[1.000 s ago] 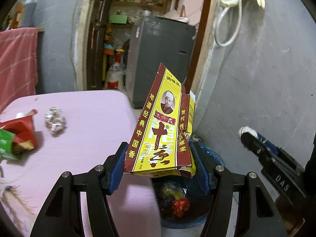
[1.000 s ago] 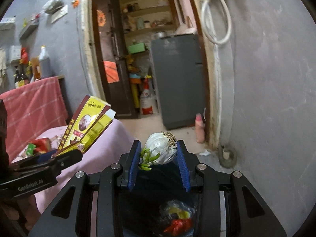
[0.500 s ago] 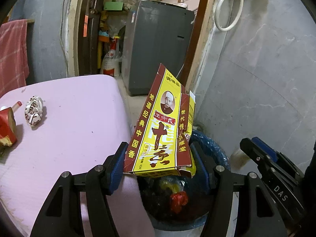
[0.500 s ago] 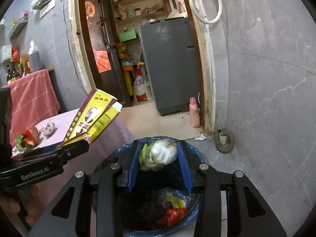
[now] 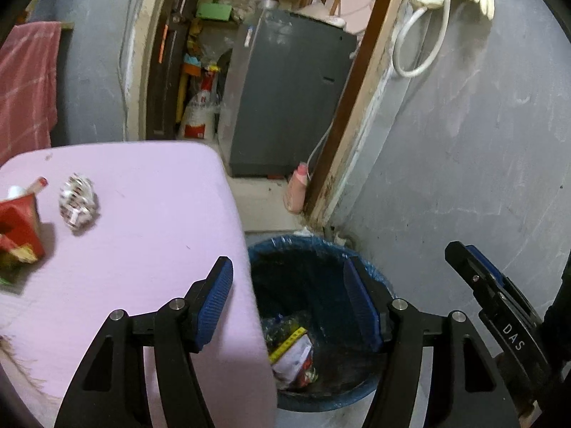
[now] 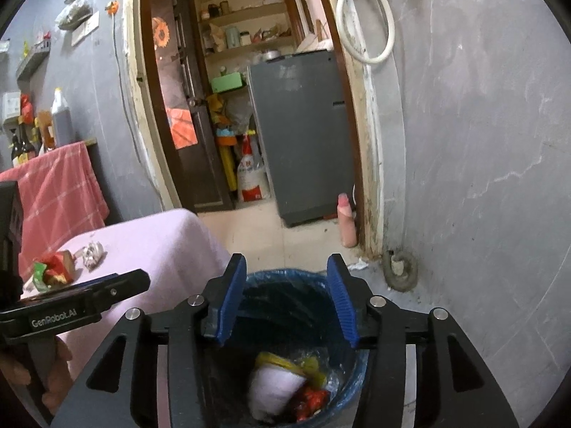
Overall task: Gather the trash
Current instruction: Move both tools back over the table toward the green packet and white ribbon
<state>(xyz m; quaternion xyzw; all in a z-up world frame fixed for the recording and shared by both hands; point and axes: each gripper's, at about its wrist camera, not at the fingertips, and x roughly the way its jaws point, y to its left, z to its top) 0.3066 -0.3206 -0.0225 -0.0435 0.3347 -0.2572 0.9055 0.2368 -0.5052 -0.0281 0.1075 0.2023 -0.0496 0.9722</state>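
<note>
A blue-lined trash bin (image 5: 378, 278) stands on the floor beside the pink table (image 5: 150, 221); it also shows in the right wrist view (image 6: 342, 392). My left gripper (image 5: 289, 303) is open and empty above the bin's rim. My right gripper (image 6: 287, 299) is open and empty over the bin. Inside lie the yellow box (image 5: 285, 342) and a white bundle (image 6: 271, 388) among other rubbish. On the table remain a crumpled silver wrapper (image 5: 76, 203) and a red packet (image 5: 18, 221), also in the right wrist view (image 6: 53, 267).
A grey wall (image 5: 481, 142) is close on the right. A pink bottle (image 5: 296, 192) stands at the door frame. A grey fridge (image 6: 303, 135) stands in the room beyond. A red cloth (image 6: 57, 185) hangs behind the table. The left gripper (image 6: 82, 306) shows in the right wrist view.
My left gripper opened and the yellow box fell into the bin. My right gripper let go of the white and green bundle, which now lies in the bin.
</note>
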